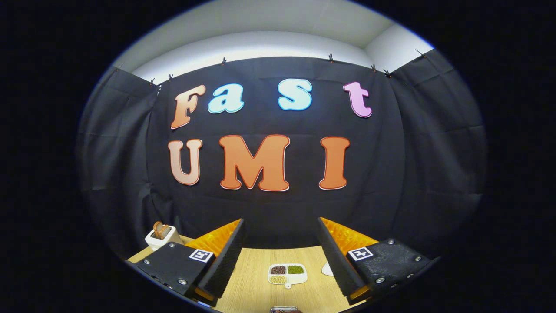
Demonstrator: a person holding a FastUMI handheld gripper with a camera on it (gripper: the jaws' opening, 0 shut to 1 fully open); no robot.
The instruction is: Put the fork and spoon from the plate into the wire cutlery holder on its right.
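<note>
Between wide-apart fingers, gripper (280, 256) empty: rounded white divided dish (287, 274) at 12 o'clock on wood-grain table (249, 282); grainy fillings.

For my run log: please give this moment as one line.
claw: open, holding nothing | between fingers: divided dish on table | fork, spoon: not grasped

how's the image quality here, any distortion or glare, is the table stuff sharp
Gripper view: strong fisheye bending, the booth cloth bulging outward; even lighting, bright on the ceiling; the open gripper fingers look large and close; the small divided dish between them on the wooden table is tiny but fairly sharp; no glare.
</note>
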